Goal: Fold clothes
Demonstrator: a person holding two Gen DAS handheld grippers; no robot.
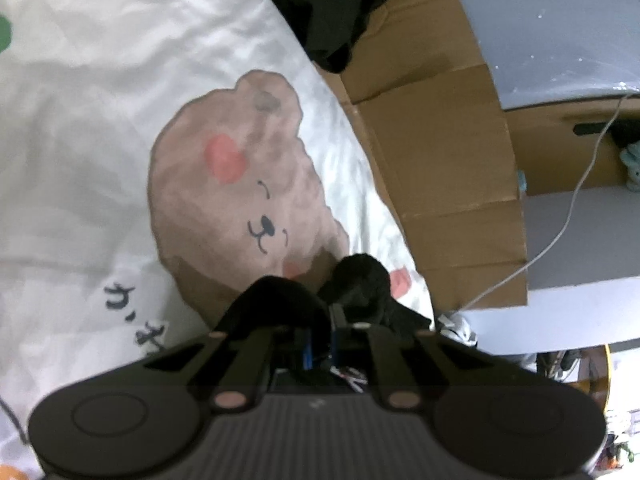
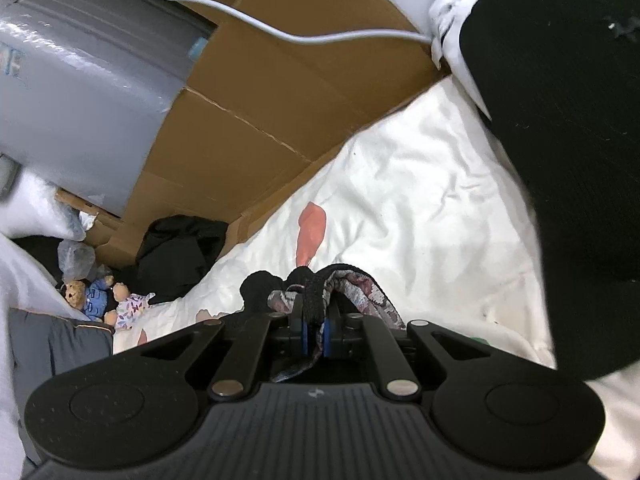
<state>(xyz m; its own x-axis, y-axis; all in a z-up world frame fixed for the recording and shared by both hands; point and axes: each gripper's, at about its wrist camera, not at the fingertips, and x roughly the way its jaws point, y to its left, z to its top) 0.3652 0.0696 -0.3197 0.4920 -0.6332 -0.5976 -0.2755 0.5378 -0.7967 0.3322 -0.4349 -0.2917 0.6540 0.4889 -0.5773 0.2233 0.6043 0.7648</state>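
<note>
Left wrist view: left gripper (image 1: 320, 316) clenched on black garment (image 1: 360, 280), lower centre, over bear-print sheet (image 1: 224, 184). Right gripper (image 2: 314, 320) clamps black-and-patterned cloth (image 2: 352, 284) (thin pinch): hem may slip out if pulled unevenly.

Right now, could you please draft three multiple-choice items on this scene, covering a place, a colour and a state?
1. Where does the bear print lie?
A. on the white bedding
B. on the cardboard
C. on the grey case

2. What colour is the cable across the cardboard?
A. red
B. white
C. black

3. How does the right hand-held gripper stand?
A. open and empty
B. out of view
C. shut on the dark garment

Answers: 1 A, the brown bear is printed on the white bedding; 2 B, it shows pale against the brown board; 3 C, the dark garment is pinched between its closed blue pads.
</note>
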